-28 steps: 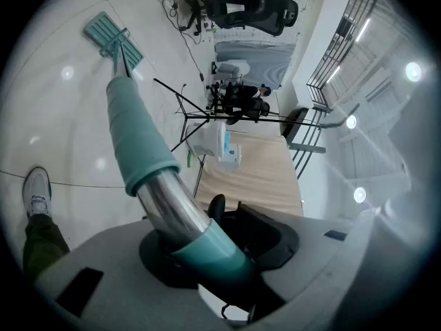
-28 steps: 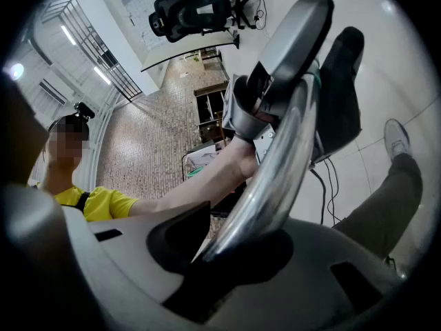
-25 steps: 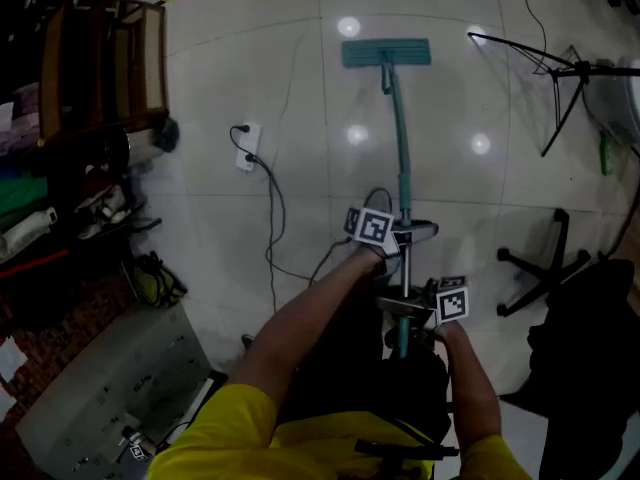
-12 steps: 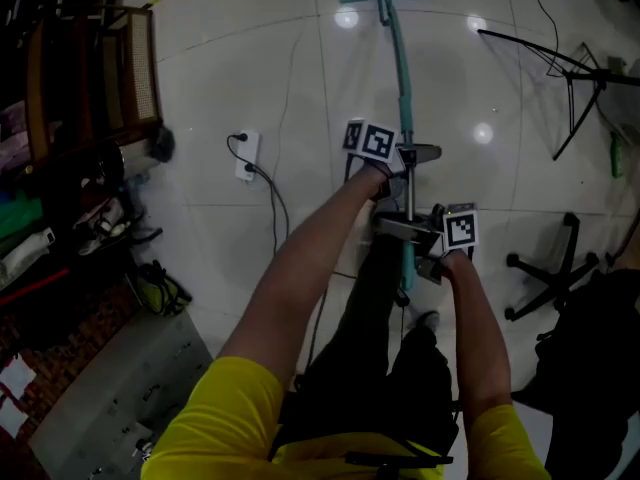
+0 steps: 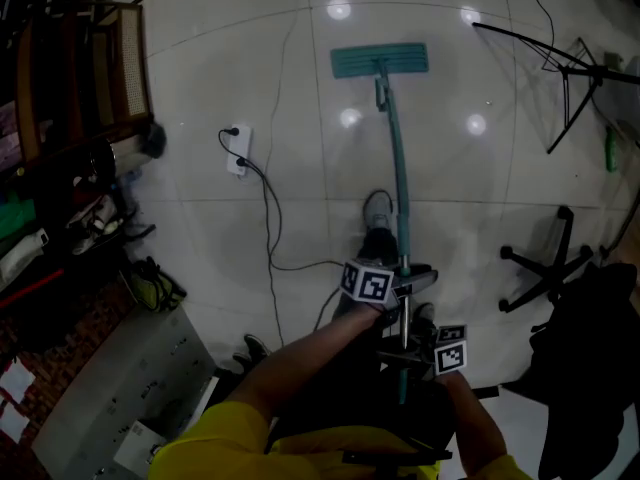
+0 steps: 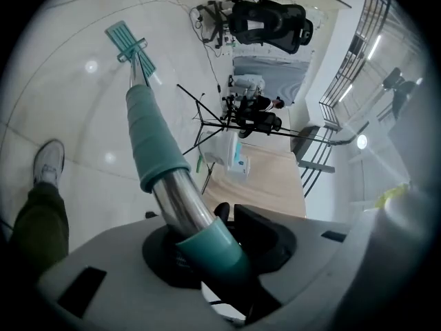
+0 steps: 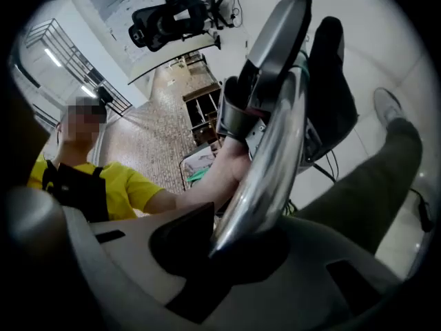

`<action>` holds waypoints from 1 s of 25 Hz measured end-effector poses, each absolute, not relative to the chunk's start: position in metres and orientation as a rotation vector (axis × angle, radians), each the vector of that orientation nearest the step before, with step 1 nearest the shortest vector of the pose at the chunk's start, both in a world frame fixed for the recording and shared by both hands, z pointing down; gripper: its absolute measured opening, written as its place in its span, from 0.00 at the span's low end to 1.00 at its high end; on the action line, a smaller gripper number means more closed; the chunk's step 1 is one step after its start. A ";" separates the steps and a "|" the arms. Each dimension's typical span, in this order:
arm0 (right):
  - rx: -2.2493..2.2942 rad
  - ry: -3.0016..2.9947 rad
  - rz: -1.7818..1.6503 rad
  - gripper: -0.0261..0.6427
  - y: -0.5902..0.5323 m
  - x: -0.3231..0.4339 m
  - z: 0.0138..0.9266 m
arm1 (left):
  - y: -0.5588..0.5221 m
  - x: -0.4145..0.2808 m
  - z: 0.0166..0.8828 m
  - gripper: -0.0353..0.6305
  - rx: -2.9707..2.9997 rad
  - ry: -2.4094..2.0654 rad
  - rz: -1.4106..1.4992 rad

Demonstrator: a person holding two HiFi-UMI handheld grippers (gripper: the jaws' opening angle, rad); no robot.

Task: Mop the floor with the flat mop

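Observation:
The flat mop lies with its teal head (image 5: 380, 60) flat on the pale tiled floor ahead of me. Its teal and silver pole (image 5: 398, 173) slants back to my hands. My left gripper (image 5: 400, 280) is shut on the mop pole, higher up the shaft. In the left gripper view the pole (image 6: 160, 161) runs out between the jaws of the left gripper (image 6: 207, 243) to the mop head (image 6: 125, 38). My right gripper (image 5: 408, 350) is shut on the pole just below the left one. The right gripper view shows the silver pole (image 7: 272, 157) clamped by the right gripper (image 7: 227, 243).
A white power strip (image 5: 237, 149) with a black cable (image 5: 268, 218) lies on the floor left of the mop. Shelves and clutter (image 5: 70, 138) line the left side. A tripod stand (image 5: 560, 73) and a black chair base (image 5: 545, 268) stand on the right. My shoe (image 5: 378, 213) rests by the pole.
The mop head was pushed away and has now come back toward me. Both grippers moved back and down with the pole.

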State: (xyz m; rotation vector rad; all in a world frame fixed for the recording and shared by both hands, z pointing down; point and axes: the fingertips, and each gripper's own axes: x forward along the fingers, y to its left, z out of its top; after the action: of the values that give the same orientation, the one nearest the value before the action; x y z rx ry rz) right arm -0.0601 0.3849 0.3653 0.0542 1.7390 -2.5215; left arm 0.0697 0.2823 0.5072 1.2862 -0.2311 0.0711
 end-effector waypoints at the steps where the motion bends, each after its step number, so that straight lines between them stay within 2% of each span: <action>1: 0.055 1.742 -2.548 0.15 0.397 -0.059 0.364 | 0.296 0.070 0.505 0.25 1.270 -0.239 0.069; 5: 0.048 1.754 -2.515 0.14 0.379 -0.059 0.387 | 0.276 0.068 0.528 0.25 1.304 -0.235 0.121; 12: 0.005 1.995 -2.358 0.14 0.236 -0.058 0.480 | 0.114 0.065 0.600 0.26 1.454 -0.258 0.128; 16: -0.013 1.997 -2.314 0.15 0.172 -0.072 0.502 | 0.046 0.056 0.620 0.26 1.497 -0.253 0.121; 20: -0.011 1.915 -2.325 0.15 0.182 -0.077 0.484 | 0.058 0.053 0.605 0.26 1.478 -0.238 0.102; 25: 0.009 1.802 -2.402 0.15 0.292 -0.067 0.423 | 0.177 0.061 0.554 0.27 1.403 -0.225 0.052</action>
State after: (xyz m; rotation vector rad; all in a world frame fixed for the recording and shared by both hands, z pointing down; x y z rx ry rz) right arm -0.0673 0.2920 0.4227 0.0093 1.8018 -2.4022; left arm 0.0612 0.1768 0.5537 1.4028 -0.2246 0.0524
